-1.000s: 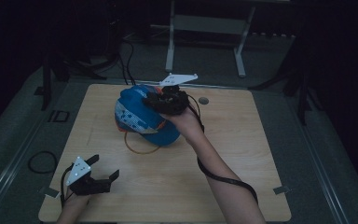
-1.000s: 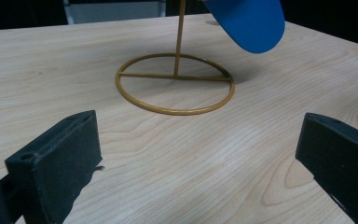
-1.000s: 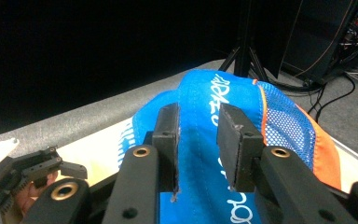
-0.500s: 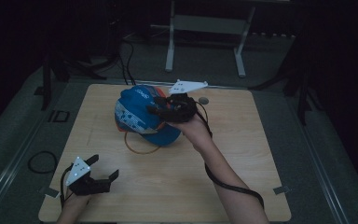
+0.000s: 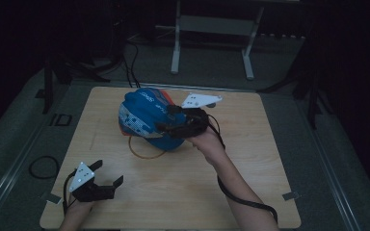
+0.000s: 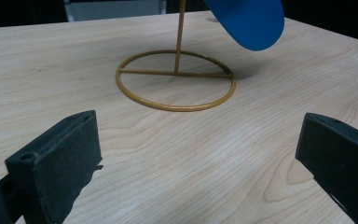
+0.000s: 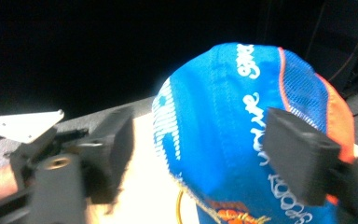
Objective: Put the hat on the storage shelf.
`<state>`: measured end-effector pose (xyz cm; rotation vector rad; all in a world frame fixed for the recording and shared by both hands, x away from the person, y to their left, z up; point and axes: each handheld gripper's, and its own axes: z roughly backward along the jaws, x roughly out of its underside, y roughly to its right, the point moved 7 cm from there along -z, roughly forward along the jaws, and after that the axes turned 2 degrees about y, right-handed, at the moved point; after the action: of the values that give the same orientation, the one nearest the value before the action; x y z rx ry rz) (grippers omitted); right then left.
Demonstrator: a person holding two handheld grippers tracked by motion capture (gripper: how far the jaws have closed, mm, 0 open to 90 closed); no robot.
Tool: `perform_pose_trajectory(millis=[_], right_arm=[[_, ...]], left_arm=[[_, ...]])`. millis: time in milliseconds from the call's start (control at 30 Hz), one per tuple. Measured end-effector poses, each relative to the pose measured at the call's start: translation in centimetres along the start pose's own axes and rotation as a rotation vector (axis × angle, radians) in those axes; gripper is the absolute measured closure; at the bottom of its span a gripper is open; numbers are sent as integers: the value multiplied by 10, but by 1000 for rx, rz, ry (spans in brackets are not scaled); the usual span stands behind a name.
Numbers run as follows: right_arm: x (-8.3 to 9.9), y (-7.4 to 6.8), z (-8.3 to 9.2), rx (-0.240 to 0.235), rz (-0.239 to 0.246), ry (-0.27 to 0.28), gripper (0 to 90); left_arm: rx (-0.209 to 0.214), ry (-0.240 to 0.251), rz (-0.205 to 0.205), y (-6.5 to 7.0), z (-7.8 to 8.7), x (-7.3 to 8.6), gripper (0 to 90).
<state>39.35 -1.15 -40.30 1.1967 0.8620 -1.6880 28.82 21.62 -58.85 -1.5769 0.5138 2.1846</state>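
High view: blue cap (image 5: 147,120) sits on a thin gold wire stand (image 5: 144,148) near the back middle of the wood surface (image 5: 250,159), right gripper (image 5: 171,126) at the cap's right side, its jaws having just been opening – spread wide, nothing pinched that I can see. Left gripper (image 5: 107,179) rests low at the near left corner, well apart from the cap. Left gripper view: jaws wide apart, empty, stand's ring base (image 6: 175,80) ahead, cap brim (image 6: 249,21) hanging over it. Right gripper view: cap crown (image 7: 233,126) between the spread jaws, pads not clearly pressing. Risk, as I judge it – the stand is light and the cap top-heavy, so a sideways nudge from the right jaws on pulling off could tip both. Room: open surface right and front; back edge close behind the cap.
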Motion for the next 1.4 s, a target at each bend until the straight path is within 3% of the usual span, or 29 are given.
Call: perform_pose_trajectory(millis=[67,167,200,267,600,1400], right_arm=[[3,0,2,0,-5,12,195],[5,-2,5,-37,-30,37,185],[9,-1,6,-31,-14,38,180],[13,-2,8,-23,12,23,176],[41,-8,9,-37,40,-23,144],[127,-17,17,-73,27,-98,166]], left_arm=[[1,-3,-2,0,0,0,4],[0,-4,-2,0,0,1,4],[0,-6,-3,0,0,1,4],[-2,-3,0,0,0,1,4],[-2,2,-8,-1,-1,1,4],[-3,-2,-16,0,-1,1,4]])
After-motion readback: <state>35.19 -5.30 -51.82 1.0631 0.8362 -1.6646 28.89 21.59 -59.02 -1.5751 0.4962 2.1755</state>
